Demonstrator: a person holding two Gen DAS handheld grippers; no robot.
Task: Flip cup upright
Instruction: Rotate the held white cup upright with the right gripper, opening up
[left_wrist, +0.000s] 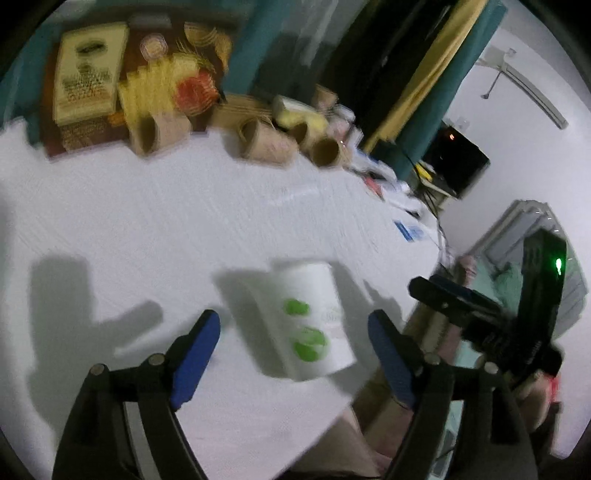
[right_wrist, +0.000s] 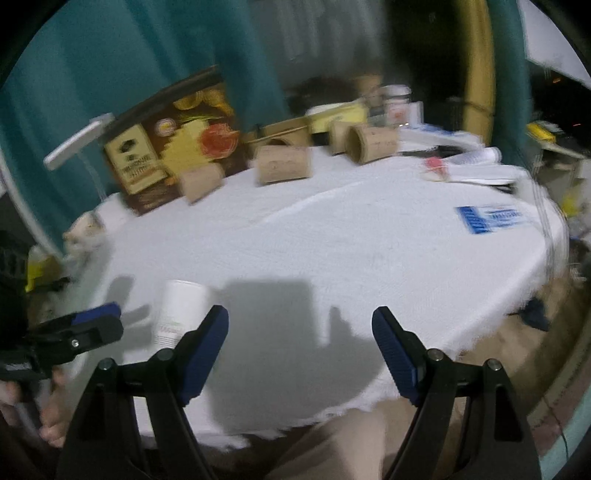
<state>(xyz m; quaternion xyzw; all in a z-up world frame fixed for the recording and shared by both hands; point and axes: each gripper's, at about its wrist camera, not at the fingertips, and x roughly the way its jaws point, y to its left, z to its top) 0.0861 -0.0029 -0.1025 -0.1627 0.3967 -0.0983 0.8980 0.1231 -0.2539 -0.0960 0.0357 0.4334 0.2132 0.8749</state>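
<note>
A white paper cup (left_wrist: 310, 317) with green spots stands on the white tablecloth (left_wrist: 184, 221) near the front edge. Its flat closed end faces up, as far as the blur lets me tell. My left gripper (left_wrist: 293, 317) is open around the cup, and its blue pads (left_wrist: 195, 354) stand clear of the cup's sides. In the right wrist view the cup (right_wrist: 181, 310) sits at the lower left, with the left gripper (right_wrist: 92, 325) beside it. My right gripper (right_wrist: 300, 314) is open over bare cloth to the right of the cup, with nothing between its fingers. The right gripper (left_wrist: 454, 299) also shows past the table edge.
Several brown cardboard cups (right_wrist: 284, 164) lie on their sides along the back of the table, beside a brown and yellow box (right_wrist: 173, 140). Papers (right_wrist: 476, 166) and a blue card (right_wrist: 487, 218) lie at the right. The table's front edge (right_wrist: 332, 413) is close below the grippers.
</note>
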